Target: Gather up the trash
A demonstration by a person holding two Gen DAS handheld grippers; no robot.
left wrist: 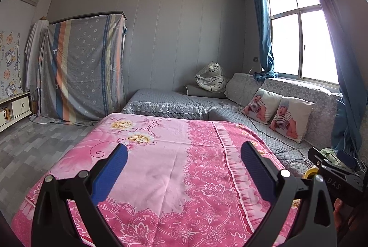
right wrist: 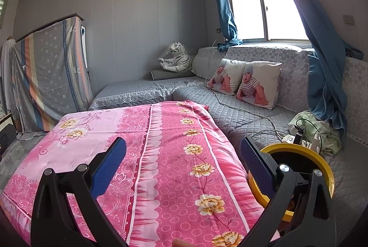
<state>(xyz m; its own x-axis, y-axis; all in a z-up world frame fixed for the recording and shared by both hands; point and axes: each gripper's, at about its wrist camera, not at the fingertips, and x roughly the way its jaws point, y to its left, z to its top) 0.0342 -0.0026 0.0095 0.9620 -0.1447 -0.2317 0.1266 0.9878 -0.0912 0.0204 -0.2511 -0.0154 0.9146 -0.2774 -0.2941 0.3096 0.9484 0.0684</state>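
Two tongs, left tongs [left wrist: 184,168] and right tongs [right wrist: 182,164], hang released and empty over the pink-clothed tabletop [right wrist: 147,155], no trash visible anywhere, yellow-rimmed bin [right wrist: 322,164] beside right tongs; risk: mistaking sofa cables [right wrist: 264,118] for litter.

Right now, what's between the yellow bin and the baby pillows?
Right wrist view: grey quilted sofa seat with a white cable trailing across it, between yellow bin and baby pillows.

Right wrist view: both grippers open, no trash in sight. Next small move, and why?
Probably swing the right gripper right, toward the yellow-rimmed bin: the pink floral cloth shows no litter, and the bin's inside is hidden behind that finger.
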